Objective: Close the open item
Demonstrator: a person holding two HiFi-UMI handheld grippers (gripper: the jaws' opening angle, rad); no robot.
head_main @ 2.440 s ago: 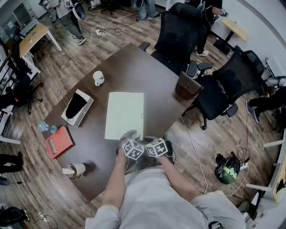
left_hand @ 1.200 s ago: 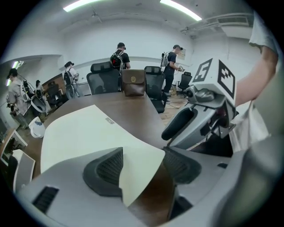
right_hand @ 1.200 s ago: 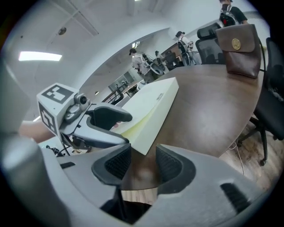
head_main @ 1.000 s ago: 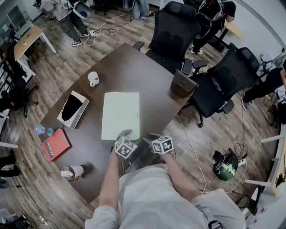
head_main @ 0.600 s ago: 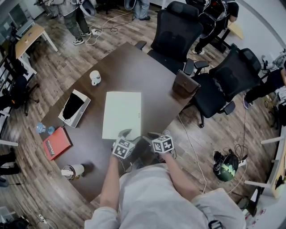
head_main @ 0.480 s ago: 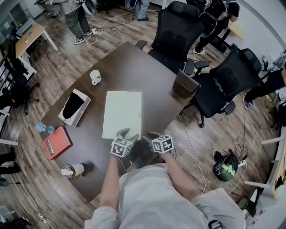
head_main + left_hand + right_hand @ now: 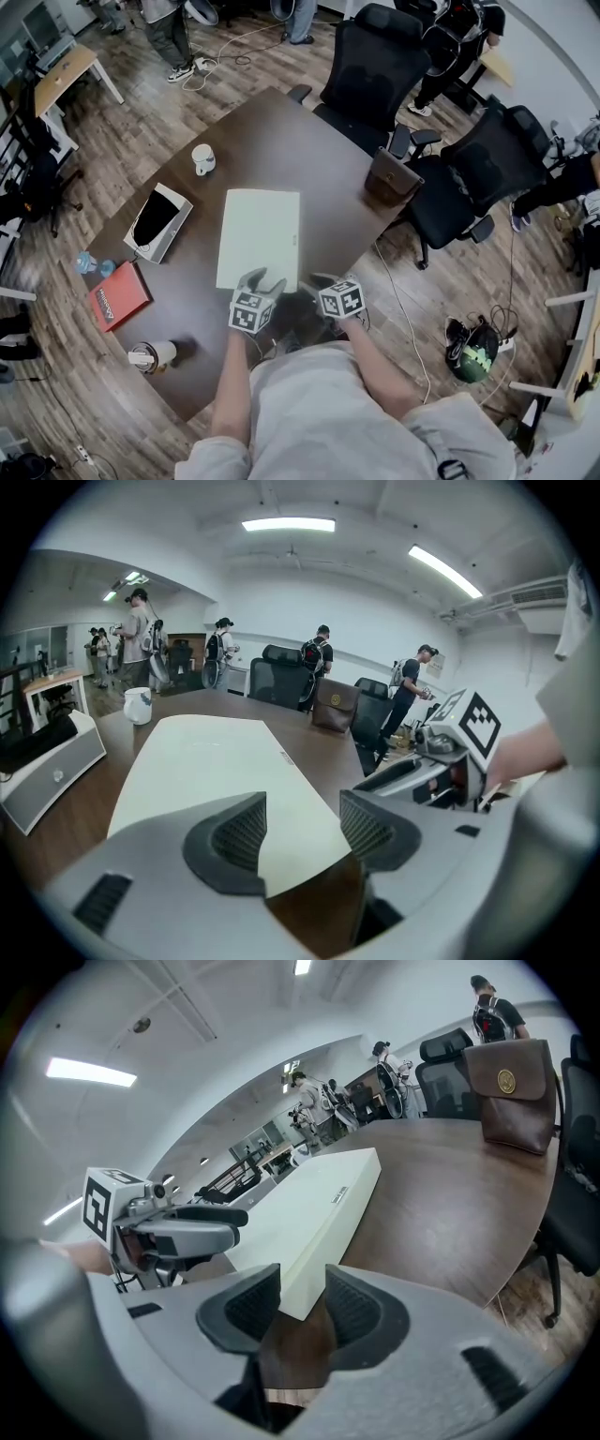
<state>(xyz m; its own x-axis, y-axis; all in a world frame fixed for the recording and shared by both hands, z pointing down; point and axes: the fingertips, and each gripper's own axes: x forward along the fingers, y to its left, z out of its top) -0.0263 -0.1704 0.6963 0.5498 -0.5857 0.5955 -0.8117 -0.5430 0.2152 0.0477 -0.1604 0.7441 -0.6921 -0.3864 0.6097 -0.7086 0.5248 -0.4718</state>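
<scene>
Head view left a good deal unclear: the two marker cubes and the person's forearms covered the near edge of the white box (image 7: 260, 234), so contact with it could not be judged from above. The person's torso hid the near rim of the dark table (image 7: 281, 141). No seam between lid and base could be made out in any view; the box read as one flat, shut slab. It lay near the table's middle with its length running away from the person. A mug (image 7: 202, 159) stood well apart from it at the far left and a brown bag (image 7: 392, 178) well apart at the right.

The left gripper (image 7: 295, 832) had its jaws wide apart and they had just been closing. The box's near edge showed in the gap beyond the pads, neither pad pressed on it, and it gripped nothing. The right gripper (image 7: 302, 1307), near the left one, had its jaws roughly half apart. The box's near right corner stood in that gap beyond the pads, with neither pad on it. Both grippers sat at the box's near short end.
</scene>
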